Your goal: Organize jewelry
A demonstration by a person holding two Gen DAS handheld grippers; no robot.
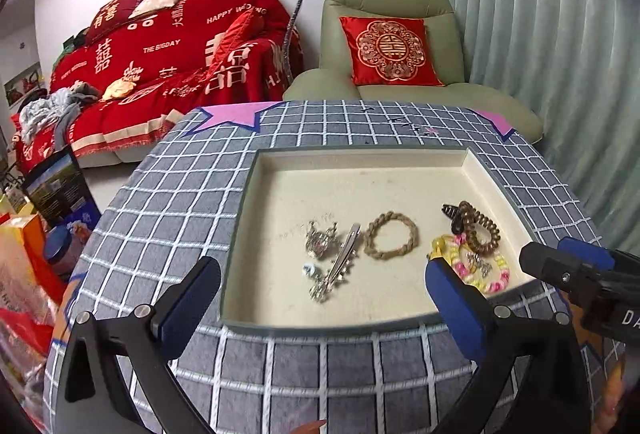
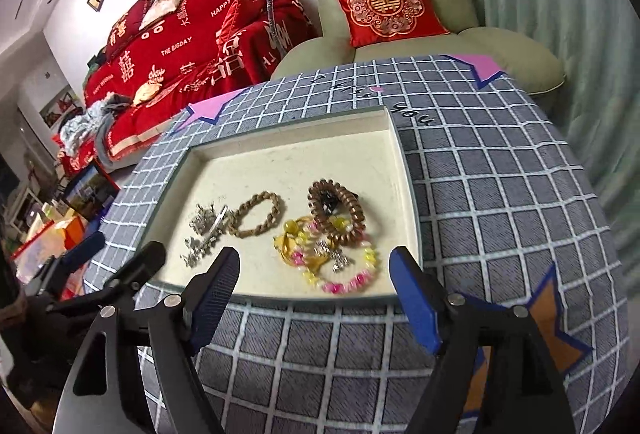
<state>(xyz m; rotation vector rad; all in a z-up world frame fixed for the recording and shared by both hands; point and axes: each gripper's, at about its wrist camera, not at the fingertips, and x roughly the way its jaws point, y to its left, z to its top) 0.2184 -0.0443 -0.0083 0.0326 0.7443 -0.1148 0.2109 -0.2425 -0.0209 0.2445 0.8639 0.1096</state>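
Both grippers, left [image 1: 322, 304] and right [image 2: 314, 290], hover at the tray's [image 1: 360, 158] six o'clock edge, jaws wide, empty. All jewelry lies inside already: sorting underway or finished, can't tell.

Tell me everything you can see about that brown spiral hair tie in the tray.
The spiral tie is a coiled ring, like a phone cord, of glossy translucent brown plastic by its look. It lies flat and unstretched in the right part of the cream tray. A black clip shows through its middle and sticks out at its far side. Its near edge overlaps the pink and yellow bead bracelet. No jaws touch it.
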